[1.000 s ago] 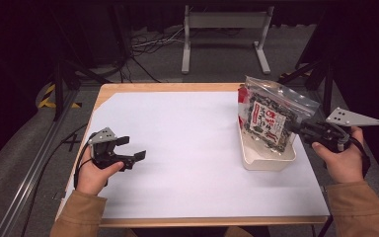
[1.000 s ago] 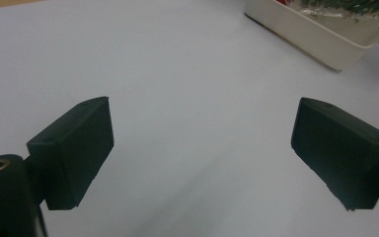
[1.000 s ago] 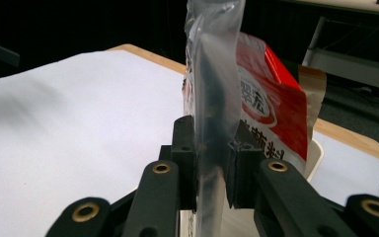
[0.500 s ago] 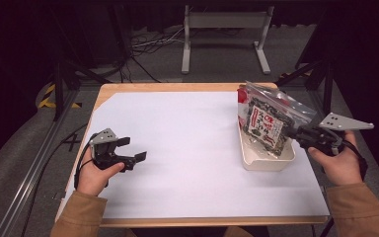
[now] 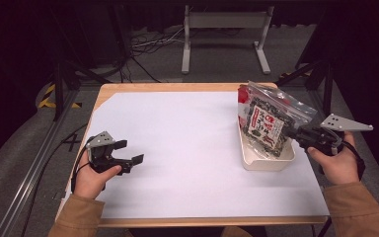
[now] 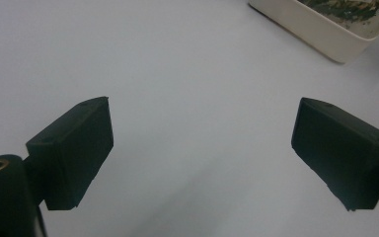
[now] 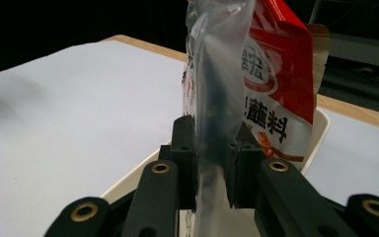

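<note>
The right gripper point(image 7: 211, 163) has its jaws closed on the edge of a clear plastic bag point(image 7: 216, 74), the film pinched between the two black pads. In the high view that bag point(image 5: 269, 121) is tilted, its lower end down inside a white tray point(image 5: 269, 160) and its upper end leaning toward the back of the desk point(image 5: 177, 148). The bag is see-through and shiny — inside it sits dark, speckled stuff and a label in red, white and black whose print is too small to read from above. Just behind it in the tray stands a red packet point(image 7: 281, 74) with white Chinese characters; "蘸料" can be read in black on its pale lower half. The tray lies near the right edge of the desk, which is covered by a white sheet.

The left gripper point(image 5: 123, 154) rests well apart on the desk's left side — its jaws stand wide open with only bare white surface between them.
</note>
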Motion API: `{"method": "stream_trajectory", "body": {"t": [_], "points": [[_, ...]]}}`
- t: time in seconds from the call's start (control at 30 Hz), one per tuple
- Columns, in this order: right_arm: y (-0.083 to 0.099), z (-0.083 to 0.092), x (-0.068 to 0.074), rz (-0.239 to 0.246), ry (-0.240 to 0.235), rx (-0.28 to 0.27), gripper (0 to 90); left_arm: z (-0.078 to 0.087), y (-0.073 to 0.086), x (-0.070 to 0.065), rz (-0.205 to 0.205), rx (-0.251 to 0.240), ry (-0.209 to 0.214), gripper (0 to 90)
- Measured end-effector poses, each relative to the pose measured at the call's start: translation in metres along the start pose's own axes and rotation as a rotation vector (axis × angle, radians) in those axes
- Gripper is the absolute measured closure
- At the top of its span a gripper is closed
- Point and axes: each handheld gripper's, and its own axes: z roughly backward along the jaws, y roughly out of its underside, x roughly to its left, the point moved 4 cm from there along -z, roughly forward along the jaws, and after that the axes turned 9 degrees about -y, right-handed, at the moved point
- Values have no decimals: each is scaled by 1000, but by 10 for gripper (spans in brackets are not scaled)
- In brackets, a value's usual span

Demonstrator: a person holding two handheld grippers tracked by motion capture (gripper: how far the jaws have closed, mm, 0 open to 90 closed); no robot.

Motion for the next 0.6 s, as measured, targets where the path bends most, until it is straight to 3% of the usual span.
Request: {"method": "stream_trajectory", "body": {"t": [0.27,0.47,0.6], "points": [[-3,0,-2,-36,-14,-51,748,9,-1,-5,-6,-16,0,93],[-3,7,0,-33,11,-92,523,10,0,-8,-15,-10,4,89],[-4,15,5,-16,16,-95,478,14,1,-10,-22,-10,6,87]]}}
